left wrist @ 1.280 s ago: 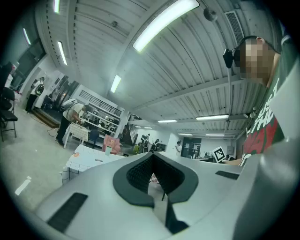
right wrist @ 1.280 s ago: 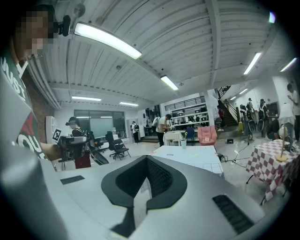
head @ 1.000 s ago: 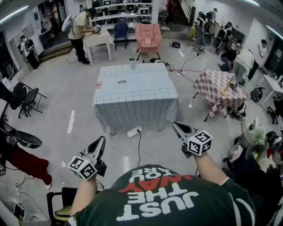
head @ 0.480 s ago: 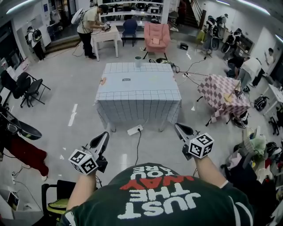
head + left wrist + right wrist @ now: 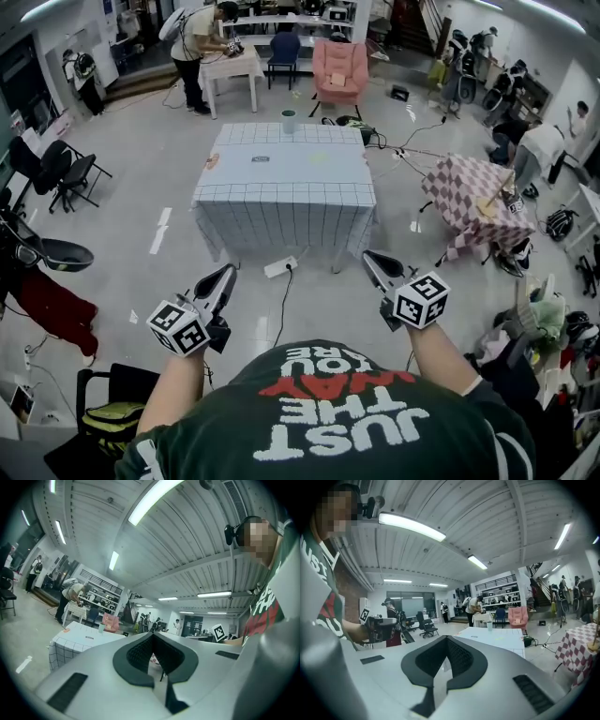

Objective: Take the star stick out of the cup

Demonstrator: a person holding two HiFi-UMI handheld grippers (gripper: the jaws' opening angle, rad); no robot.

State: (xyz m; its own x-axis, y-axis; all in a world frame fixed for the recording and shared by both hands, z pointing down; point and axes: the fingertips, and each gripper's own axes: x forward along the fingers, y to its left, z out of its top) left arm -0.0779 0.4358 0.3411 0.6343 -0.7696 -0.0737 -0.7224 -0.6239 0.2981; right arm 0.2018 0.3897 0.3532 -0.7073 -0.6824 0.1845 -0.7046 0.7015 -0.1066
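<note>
1. star stick: too small to make out from here. the cup (image 5: pixel 289 121) that should hold it stands at the far edge of the checked table (image 5: pixel 309 178), well apart from both grippers.
2. the left gripper (image 5: pixel 226 274) is clenched on nothing. the right gripper (image 5: pixel 368 256) also has its jaws together and empty.
3. the step in hand looks like the approach, with no reach begun.
4. the next move probably calls for walking up to the table, parting one gripper's jaws, and lining them on the stick above the cup's rim.
</note>
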